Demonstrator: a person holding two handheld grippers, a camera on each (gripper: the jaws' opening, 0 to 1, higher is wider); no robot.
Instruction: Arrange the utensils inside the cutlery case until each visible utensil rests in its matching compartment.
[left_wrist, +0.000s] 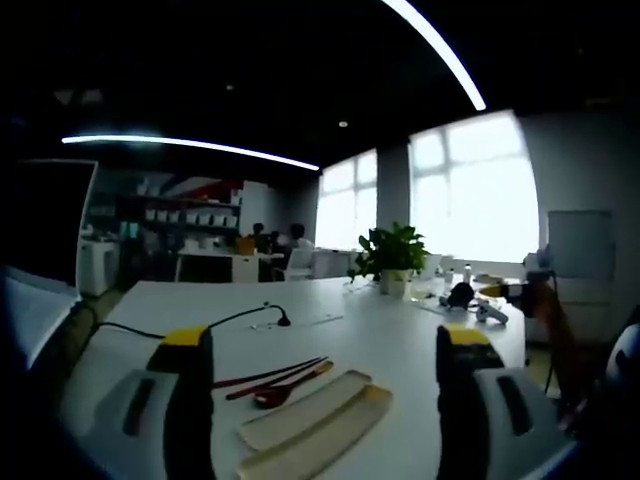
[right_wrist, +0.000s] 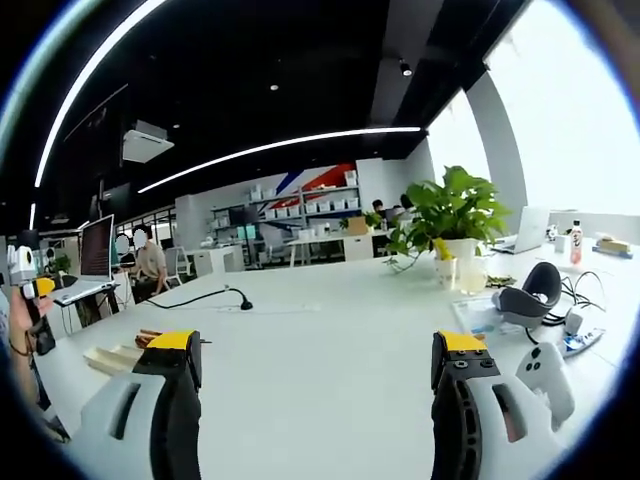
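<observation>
Cutlery case: two pale halves (left_wrist: 315, 420) lie side by side on the white desk (left_wrist: 400, 345), just ahead of the left gripper; in the right gripper view they show at the far left edge (right_wrist: 112, 357).
Utensils: dark red chopsticks (left_wrist: 265, 376) and a spoon (left_wrist: 285, 388) lie on the desk, touching or just beside the case, not in any compartment.
Stage: sorting looks not yet begun.
Risk: the sticks are thin and lie flat, so a shallow pinch could skid them off or push the light case away.
Risk two: spoon and sticks lie close together, so one grab may drag both.
Left gripper (left_wrist: 325, 345): low, aimed at the case, fingers (left_wrist: 187, 345) spread wide and holding nothing.
Right gripper (right_wrist: 320, 350): level over bare desk, well apart from the case, fingers (right_wrist: 172, 345) parted, nothing between them.
</observation>
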